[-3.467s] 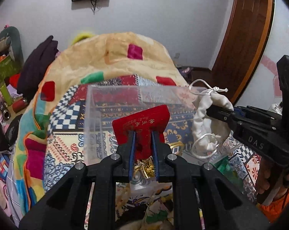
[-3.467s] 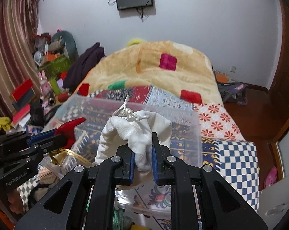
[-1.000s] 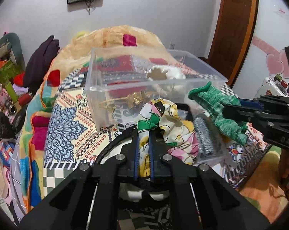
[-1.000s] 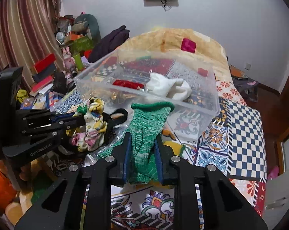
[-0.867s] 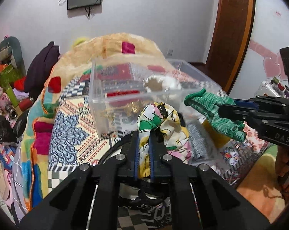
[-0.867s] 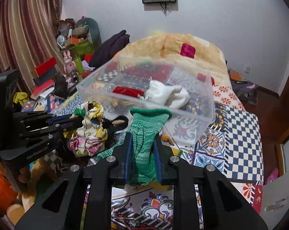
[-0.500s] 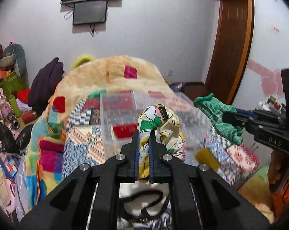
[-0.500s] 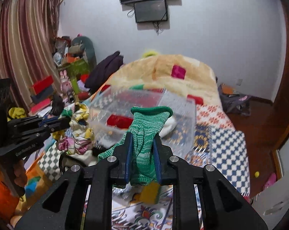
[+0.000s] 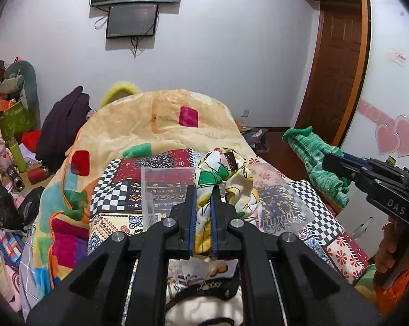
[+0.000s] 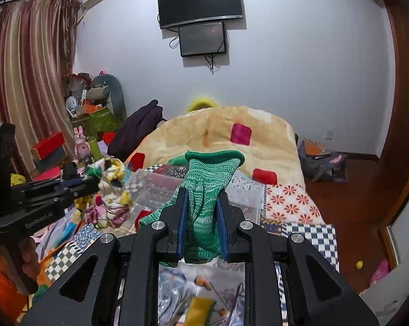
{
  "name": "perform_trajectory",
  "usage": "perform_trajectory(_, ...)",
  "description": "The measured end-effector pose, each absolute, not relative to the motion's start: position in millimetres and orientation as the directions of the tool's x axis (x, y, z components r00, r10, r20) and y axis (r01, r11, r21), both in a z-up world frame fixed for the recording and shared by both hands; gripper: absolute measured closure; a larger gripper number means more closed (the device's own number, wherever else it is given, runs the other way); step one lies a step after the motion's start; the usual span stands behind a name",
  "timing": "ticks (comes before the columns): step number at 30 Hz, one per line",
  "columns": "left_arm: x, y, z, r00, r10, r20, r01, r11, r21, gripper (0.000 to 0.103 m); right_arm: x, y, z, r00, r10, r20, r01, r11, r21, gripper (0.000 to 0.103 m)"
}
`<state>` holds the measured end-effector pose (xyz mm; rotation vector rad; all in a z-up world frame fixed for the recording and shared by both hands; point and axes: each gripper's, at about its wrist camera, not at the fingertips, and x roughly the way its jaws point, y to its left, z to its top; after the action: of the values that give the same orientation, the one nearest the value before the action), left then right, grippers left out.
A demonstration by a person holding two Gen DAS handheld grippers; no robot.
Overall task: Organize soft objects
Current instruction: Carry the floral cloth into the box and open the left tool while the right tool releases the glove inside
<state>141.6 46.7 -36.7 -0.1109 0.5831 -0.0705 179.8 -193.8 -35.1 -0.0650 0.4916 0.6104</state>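
My left gripper (image 9: 203,193) is shut on a floral cloth (image 9: 226,179), white with green, yellow and pink, held up above the clear plastic bin (image 9: 163,187) on the bed. My right gripper (image 10: 201,198) is shut on a green knitted sock (image 10: 209,179), held up over the bin (image 10: 155,187). In the left wrist view the right gripper (image 9: 329,163) holds the sock (image 9: 313,154) to the right of the bin. In the right wrist view the left gripper (image 10: 94,182) holds the floral cloth (image 10: 109,198) at the left.
The bed has a patchwork cover (image 9: 117,193) and a yellow blanket (image 9: 161,122). Loose items lie in front of the bin (image 10: 199,298). Clutter and toys stand at the left (image 9: 9,135). A wooden door (image 9: 337,87) is at the right.
Both grippers have risen higher with their cloths and tilted up. The bin now lies lower and smaller in both views. Earlier they held a red pouch and a white bag.
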Motion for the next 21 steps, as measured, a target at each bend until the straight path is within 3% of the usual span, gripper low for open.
perform_trajectory(21,216,19,-110,0.669,-0.12,-0.734,0.102,0.992,-0.069,0.095,232,-169,-108,0.614,0.435,-0.659,-0.553,0.832,0.034,0.085)
